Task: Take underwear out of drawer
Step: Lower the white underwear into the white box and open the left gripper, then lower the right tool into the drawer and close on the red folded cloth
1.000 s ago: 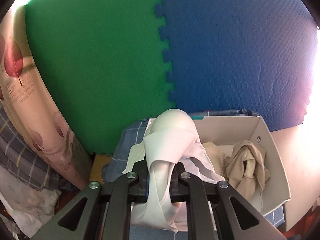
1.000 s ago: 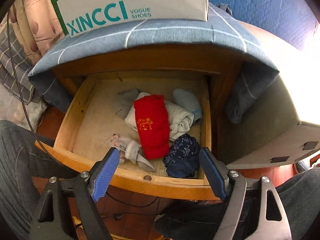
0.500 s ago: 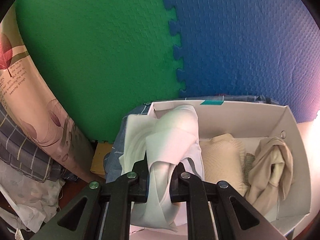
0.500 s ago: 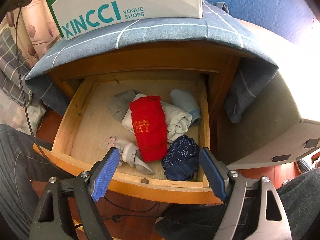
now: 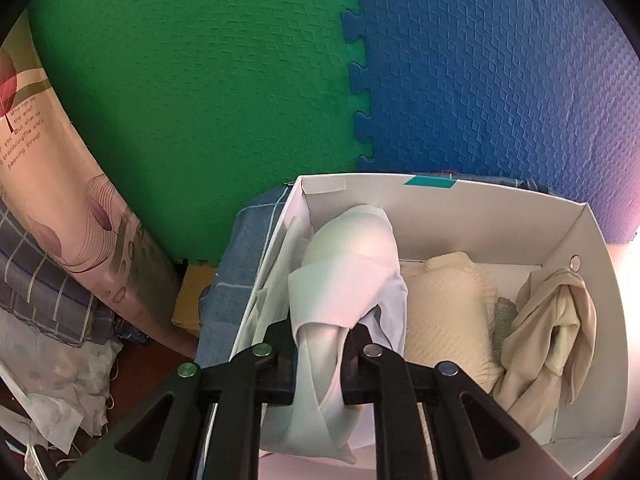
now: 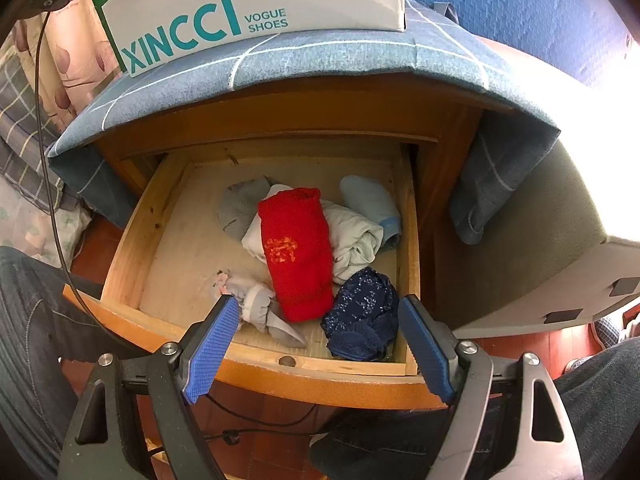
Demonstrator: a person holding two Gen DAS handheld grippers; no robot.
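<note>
The left gripper (image 5: 320, 340) is clamping white underwear (image 5: 348, 272) over the left end of the white box (image 5: 560, 232), beside its left wall. The right gripper (image 6: 316, 344) is hovering, jaws apart, at the near edge of the wooden drawer (image 6: 132, 240), whose left half is lying bare.

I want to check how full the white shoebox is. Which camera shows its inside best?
The left wrist view: it looks down into the white shoebox, showing cream garments inside and the white underwear clamped in the left gripper above it. The right wrist view shows only the box's printed outer side.
</note>
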